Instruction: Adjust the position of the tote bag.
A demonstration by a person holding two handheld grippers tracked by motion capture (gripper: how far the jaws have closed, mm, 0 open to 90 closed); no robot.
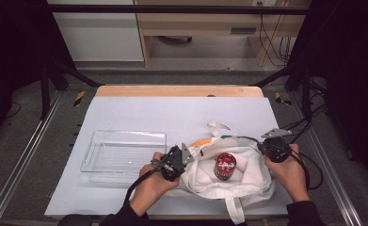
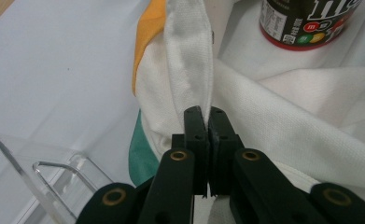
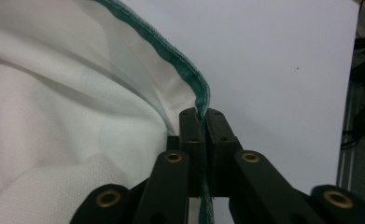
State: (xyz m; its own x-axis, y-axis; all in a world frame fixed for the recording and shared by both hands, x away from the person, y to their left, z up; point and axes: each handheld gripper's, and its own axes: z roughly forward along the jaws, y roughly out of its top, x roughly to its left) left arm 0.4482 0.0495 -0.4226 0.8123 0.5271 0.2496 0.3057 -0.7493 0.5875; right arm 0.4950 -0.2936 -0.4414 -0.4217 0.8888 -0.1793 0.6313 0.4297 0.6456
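I had the left gripper [image 1: 187, 155] clamped on the white bag [image 1: 247, 176]'s left rim and the right gripper [image 1: 265, 147] pinching its green-trimmed right edge. The red can [image 1: 225, 165] stood inside, its label cut off in the left gripper view.

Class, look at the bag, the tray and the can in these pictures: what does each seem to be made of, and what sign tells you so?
Bag: white woven cloth, matte, probably cotton canvas; the weave shows and it folds softly.
Tray: clear rigid plastic, glossy; the table shows through it.
Can: likely metal or card under a shiny printed label; hard to tell.
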